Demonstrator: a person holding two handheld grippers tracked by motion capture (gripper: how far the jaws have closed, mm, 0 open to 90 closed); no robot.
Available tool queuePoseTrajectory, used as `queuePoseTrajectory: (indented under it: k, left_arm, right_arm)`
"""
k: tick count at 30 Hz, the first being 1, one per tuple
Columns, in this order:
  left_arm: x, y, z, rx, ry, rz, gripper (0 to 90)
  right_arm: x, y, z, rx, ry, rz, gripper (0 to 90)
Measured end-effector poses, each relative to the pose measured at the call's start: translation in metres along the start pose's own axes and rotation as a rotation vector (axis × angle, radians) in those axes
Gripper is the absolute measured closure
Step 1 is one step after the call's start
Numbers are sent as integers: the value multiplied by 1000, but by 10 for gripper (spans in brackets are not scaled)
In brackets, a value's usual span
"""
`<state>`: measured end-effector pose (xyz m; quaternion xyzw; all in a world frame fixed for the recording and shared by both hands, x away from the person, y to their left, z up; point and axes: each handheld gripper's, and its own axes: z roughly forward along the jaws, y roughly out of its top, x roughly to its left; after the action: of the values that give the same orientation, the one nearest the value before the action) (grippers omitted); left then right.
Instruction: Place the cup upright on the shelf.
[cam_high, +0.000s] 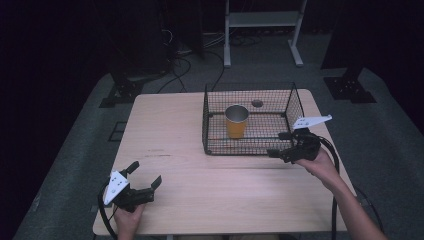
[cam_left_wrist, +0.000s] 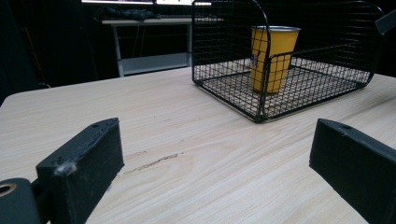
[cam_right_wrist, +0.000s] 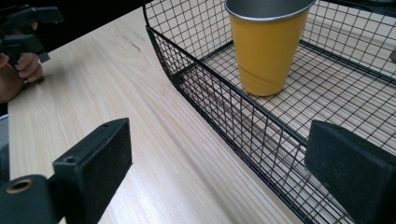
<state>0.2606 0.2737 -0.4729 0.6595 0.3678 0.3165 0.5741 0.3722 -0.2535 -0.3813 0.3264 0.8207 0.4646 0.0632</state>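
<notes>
Right hand-held gripper (cam_high: 282, 144) wide open, empty, just outside basket (cam_high: 210, 120) corner. Cup (cam_high: 236, 121) upright inside: light, stiff, slick; you'd pinch its rim. Left hand-held gripper (cam_high: 145, 175) open over bench (cam_high: 170, 150).

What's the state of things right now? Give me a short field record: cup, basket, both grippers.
cup: yellow cup, upright inside the basket, untouched
basket: black wire basket on the far right part of the wooden table
right gripper: right gripper open, at the basket's near right corner, holding nothing
left gripper: left gripper open, over the near left of the table, apart from the basket
</notes>
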Motion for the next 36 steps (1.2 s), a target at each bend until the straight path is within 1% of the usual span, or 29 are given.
queuePoseTrajectory:
  k: [3,5,9,13,14,18,20,21,23,25,29,33,35,36]
  left_arm:
    - [0,0,0,-2,-1,-3,22]
    - [0,0,0,2,0,2,22]
    - [0,0,0,1,2,0,22]
    - [0,0,0,1,1,0,22]
    - [0,0,0,1,1,1,22]
    - [0,0,0,0,2,-1,22]
    - [0,0,0,0,2,0,22]
    - [0,0,0,1,2,0,22]
    - [0,0,0,1,2,0,22]
    - [0,0,0,0,3,-1,22]
    - [0,0,0,0,3,0,22]
    - [0,0,0,-1,3,-2,22]
    - [0,0,0,0,4,0,22]
    - [0,0,0,0,4,1,22]
  right_arm:
    - [1,-8,-1,5,1,8,68]
    - [1,-11,-2,2,-1,10,68]
    - [3,-15,-3,-2,2,7,68]
    - [6,-20,-3,10,-7,1,68]
    - [7,-22,-4,4,-12,-3,68]
    - [8,-25,-6,-1,-12,1,68]
    - [8,-28,-6,1,-21,-2,68]
    - [8,-32,-6,6,-18,8,68]
    - [8,-33,-6,7,-18,9,68]
    - [8,-38,-8,-5,-17,20,68]
    - [9,-41,-9,-4,-23,18,68]
    - [10,-45,-11,-15,-26,18,68]
    - [11,-48,-12,-9,-39,10,68]
    - [11,-50,-12,-11,-36,16,68]
